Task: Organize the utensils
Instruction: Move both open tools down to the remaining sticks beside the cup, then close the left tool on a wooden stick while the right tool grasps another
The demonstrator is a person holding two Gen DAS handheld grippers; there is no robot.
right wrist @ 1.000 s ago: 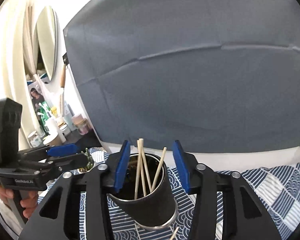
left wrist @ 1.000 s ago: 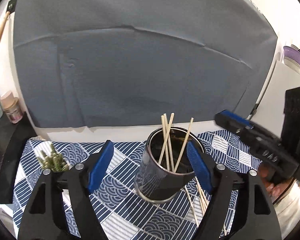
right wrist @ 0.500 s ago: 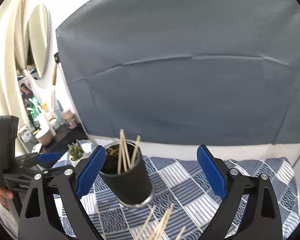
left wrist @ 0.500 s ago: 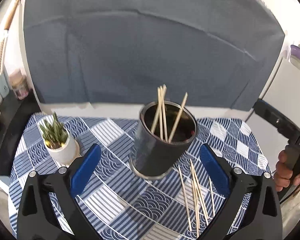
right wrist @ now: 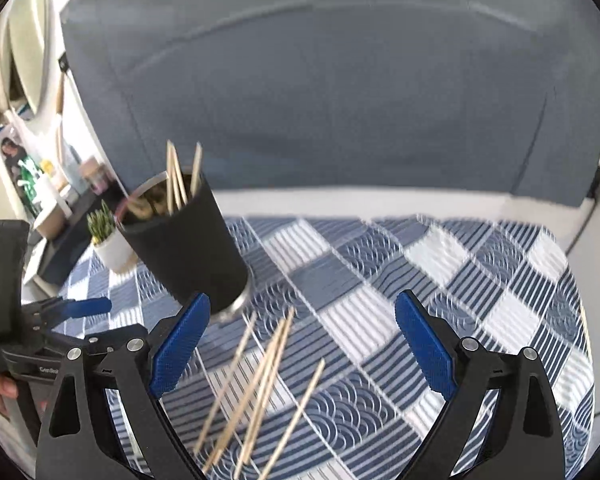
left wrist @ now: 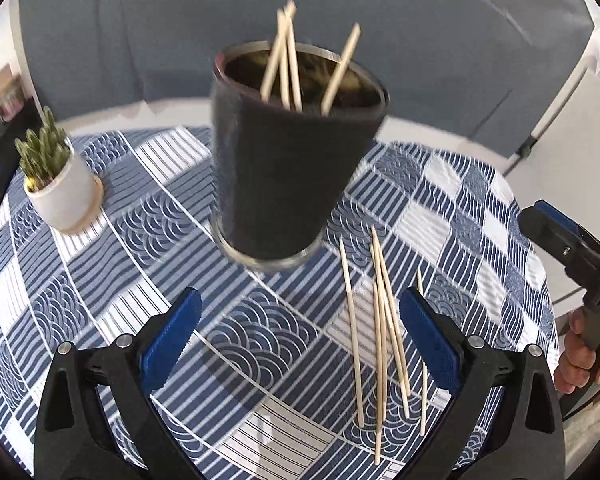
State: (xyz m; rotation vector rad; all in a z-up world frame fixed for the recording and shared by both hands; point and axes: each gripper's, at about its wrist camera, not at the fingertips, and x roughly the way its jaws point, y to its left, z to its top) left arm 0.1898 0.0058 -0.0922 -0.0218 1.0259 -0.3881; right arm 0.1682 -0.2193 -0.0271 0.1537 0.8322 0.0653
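Observation:
A black cup (left wrist: 284, 168) stands upright on the blue-and-white patterned cloth (left wrist: 100, 300) with several wooden sticks (left wrist: 288, 60) standing in it. Several loose wooden sticks (left wrist: 380, 328) lie on the cloth to its right. My left gripper (left wrist: 300, 340) is open and empty, a short way in front of the cup. In the right wrist view the cup (right wrist: 192, 248) is at the left and the loose sticks (right wrist: 260, 384) lie between the fingers of my right gripper (right wrist: 300, 344), which is open and empty above them.
A small green plant in a white pot (left wrist: 60, 188) stands left of the cup. A grey backdrop (left wrist: 340, 20) hangs behind the table. A shelf with bottles and jars (right wrist: 48, 188) is at the far left. The cloth's right edge (right wrist: 580, 320) drops off.
Both grippers have opened wide and pulled back from the cup, which now stands free on the cloth. The loose sticks have come into view below.

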